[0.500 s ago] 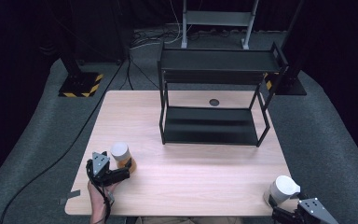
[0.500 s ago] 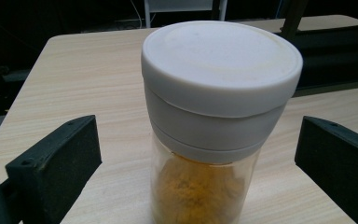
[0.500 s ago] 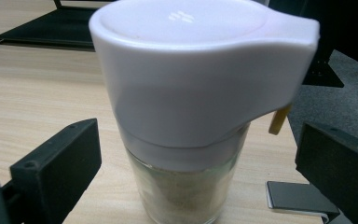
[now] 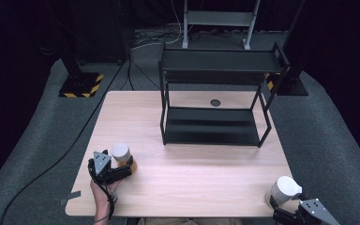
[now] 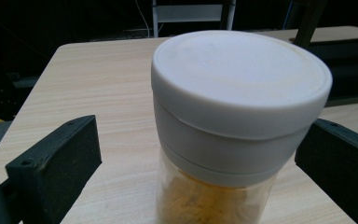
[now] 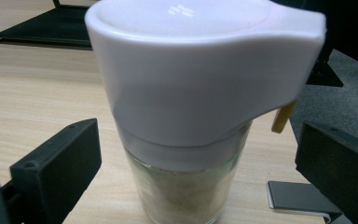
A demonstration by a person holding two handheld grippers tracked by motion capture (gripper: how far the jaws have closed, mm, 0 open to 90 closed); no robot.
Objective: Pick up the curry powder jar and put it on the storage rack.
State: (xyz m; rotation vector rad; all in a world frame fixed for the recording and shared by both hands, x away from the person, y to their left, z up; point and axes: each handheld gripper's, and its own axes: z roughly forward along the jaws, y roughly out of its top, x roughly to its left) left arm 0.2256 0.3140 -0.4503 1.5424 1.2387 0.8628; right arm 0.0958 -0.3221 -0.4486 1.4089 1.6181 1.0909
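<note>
The right hand-held gripper (image 4: 294, 212) is cut off by the high view's bottom edge.

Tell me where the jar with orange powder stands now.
In the high view, the jar with orange powder stands near the table's front left corner, between the left tool's open jaws.

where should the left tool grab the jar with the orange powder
Grip the clear body of the jar just under its white lid, coming in level from the table's near edge. It stands upright between the open jaws of the left tool, and the lid overhangs.
</note>
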